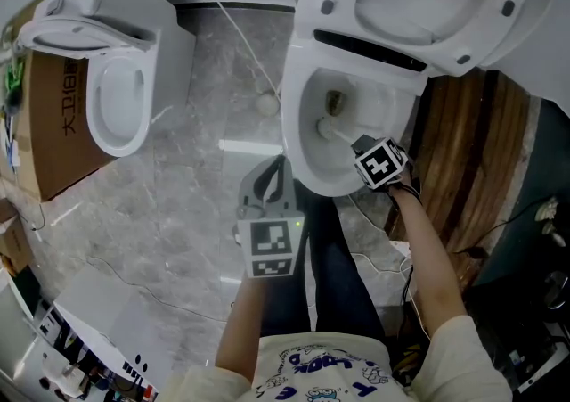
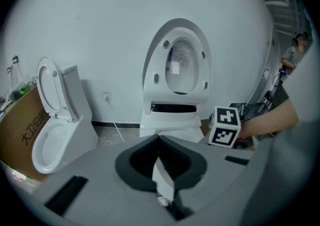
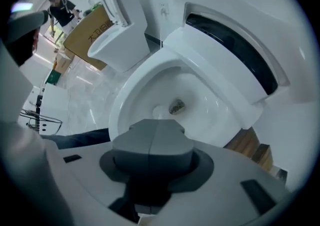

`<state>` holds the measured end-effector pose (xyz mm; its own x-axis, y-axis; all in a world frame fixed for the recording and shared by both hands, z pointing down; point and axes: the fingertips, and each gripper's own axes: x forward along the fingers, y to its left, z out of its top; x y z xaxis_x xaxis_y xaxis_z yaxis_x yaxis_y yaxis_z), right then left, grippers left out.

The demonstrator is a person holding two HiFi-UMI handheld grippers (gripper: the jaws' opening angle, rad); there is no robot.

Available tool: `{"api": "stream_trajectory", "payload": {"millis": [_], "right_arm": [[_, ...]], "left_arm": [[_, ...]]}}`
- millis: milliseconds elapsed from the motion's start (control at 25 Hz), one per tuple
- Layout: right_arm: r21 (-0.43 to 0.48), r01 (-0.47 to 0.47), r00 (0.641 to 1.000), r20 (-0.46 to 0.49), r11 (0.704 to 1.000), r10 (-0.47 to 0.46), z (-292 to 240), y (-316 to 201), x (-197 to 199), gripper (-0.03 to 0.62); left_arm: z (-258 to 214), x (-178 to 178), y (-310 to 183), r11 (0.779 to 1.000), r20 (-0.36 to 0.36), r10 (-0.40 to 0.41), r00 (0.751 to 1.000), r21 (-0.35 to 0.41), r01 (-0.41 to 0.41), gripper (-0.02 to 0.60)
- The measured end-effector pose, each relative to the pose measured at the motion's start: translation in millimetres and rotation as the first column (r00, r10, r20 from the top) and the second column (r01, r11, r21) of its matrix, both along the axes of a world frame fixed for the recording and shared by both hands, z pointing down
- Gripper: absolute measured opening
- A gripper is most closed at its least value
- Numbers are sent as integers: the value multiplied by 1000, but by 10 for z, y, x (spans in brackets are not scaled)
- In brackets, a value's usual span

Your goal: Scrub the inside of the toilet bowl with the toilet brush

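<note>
There are two toilets, and both lids are up. The near toilet bowl [image 1: 305, 159] has one toilet brush [image 1: 327, 129] inside it, and the white brush head is low in the bowl near the drain hole. There are two tools. The right tool [image 3: 154, 135] is squeezed shut on the brush handle. The left tool [image 2: 161, 162] is closed with nothing in it, above the floor [image 1: 191, 204]. The floor is shiny grey stone. The other toilet [image 1: 93, 119] stands by a brown cardboard box [image 1: 53, 124]. The wall [image 2: 100, 29] is white.
</note>
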<state>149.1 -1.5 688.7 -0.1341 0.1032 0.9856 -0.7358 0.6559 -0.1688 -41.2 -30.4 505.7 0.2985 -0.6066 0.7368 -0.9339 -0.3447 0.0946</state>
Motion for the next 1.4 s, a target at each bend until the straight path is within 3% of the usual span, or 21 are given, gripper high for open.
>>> {"api": "stream_trajectory", "payload": {"millis": [120, 320, 560, 1080, 1400], "right_arm": [[38, 53, 996, -77, 998, -50, 70, 3, 141, 169], [113, 72, 984, -169, 991, -52, 113, -165, 307, 169], [253, 153, 963, -257, 955, -86, 8, -477, 410, 168], [309, -41, 987, -136, 950, 86, -370, -414, 239, 169], [381, -152, 980, -60, 912, 189, -1066, -328, 159, 169]], "left_arm": [[-7, -6, 13, 1000, 4, 3, 1000, 1, -3, 2], [4, -72, 22, 1000, 15, -6, 1000, 0, 6, 2], [2, -100, 57, 1000, 18, -13, 1000, -1, 13, 2], [-175, -100, 57, 999, 9, -16, 1000, 32, 16, 2], [-545, -112, 6, 996, 5, -19, 1000, 87, 19, 2]]}}
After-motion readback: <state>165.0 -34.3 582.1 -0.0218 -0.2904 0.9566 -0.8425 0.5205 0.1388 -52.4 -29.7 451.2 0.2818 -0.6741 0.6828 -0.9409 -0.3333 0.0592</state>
